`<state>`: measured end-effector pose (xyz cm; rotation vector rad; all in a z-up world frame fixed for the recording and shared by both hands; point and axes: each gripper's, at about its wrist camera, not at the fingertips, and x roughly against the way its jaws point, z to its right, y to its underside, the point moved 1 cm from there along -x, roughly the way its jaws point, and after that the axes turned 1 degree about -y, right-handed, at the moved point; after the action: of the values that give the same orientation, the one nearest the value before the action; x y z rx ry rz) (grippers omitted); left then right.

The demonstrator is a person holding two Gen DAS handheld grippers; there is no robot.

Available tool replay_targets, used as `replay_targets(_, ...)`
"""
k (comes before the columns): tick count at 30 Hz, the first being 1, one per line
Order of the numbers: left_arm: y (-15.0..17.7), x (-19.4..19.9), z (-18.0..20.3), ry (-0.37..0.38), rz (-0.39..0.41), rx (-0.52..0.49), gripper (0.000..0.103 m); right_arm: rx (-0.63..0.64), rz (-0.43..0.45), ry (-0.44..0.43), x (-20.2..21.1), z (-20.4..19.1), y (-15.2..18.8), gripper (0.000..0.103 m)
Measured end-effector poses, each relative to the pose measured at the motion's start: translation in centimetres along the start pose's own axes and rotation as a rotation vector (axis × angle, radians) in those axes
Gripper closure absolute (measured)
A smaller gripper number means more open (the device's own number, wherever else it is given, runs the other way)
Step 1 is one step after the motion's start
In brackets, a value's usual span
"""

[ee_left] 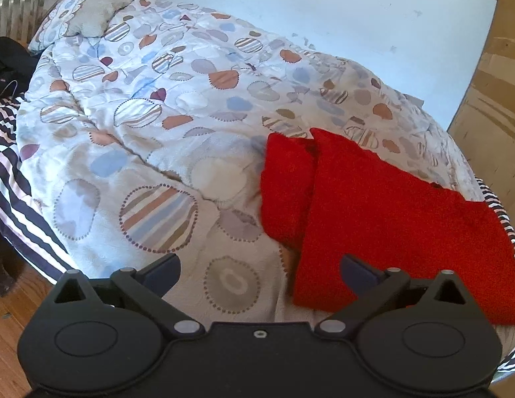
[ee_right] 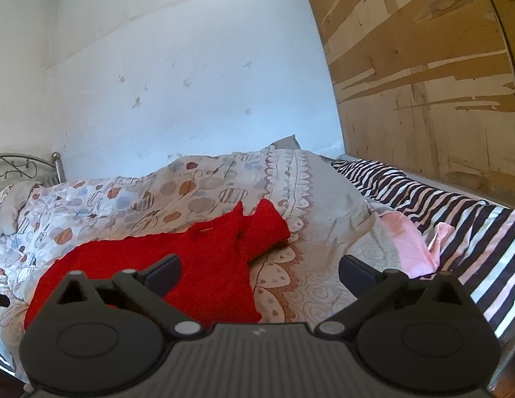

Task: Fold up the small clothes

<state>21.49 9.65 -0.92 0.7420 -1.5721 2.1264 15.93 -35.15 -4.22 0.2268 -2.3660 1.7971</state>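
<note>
Headboard [ee_left: 22, 3] of grey metal, a dark bundle [ee_left: 8, 59] beside it and the wooden floor [ee_left: 5, 331] show well only in the left wrist view. The right wrist view alone shows a pink cloth [ee_right: 410, 245] on the striped sheet [ee_right: 473, 232] and a wide wooden panel [ee_right: 423, 83] behind the bed.

The left gripper [ee_left: 260, 270] has its 2 fingers wide apart, and they hold nothing. The right gripper [ee_right: 259, 270] is also spread wide with nothing between its fingers.

The red garment [ee_left: 383, 219] lies flat on the patterned quilt [ee_left: 151, 126]. From the left gripper it is ahead and to the right, and the right finger stands in front of its near edge. From the right gripper the red garment [ee_right: 178, 265] is ahead and to the left, behind the left finger.

In the left wrist view its long axis runs from the near right side up toward the middle of the bed, and 1 sleeve [ee_left: 287, 192] lies along its left edge. In the right wrist view 1 sleeve [ee_right: 265, 229] points away and to the right.
</note>
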Motion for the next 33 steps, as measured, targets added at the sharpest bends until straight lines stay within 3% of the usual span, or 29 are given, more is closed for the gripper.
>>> replay_targets(10,1.8,0.1,-0.2,0.025,-0.039,0.050,0.001,0.004,-0.034,0.012,0.2,-0.7,1.6,0.000)
replay_targets(16,4.2,0.8,0.5,0.100,-0.054,0.108,0.001,-0.014,-0.060,0.020,0.6,-1.6,3.7,0.000)
replay_targets(23,7.1,1.9,2.4,0.183,-0.066,0.101,0.001,-0.036,-0.123,0.016,1.0,-2.2,6.5,0.000)
replay_targets(33,8.2,1.4,2.3,0.157,-0.114,0.091,0.001,-0.063,-0.164,0.044,0.7,-2.1,7.3,0.000)
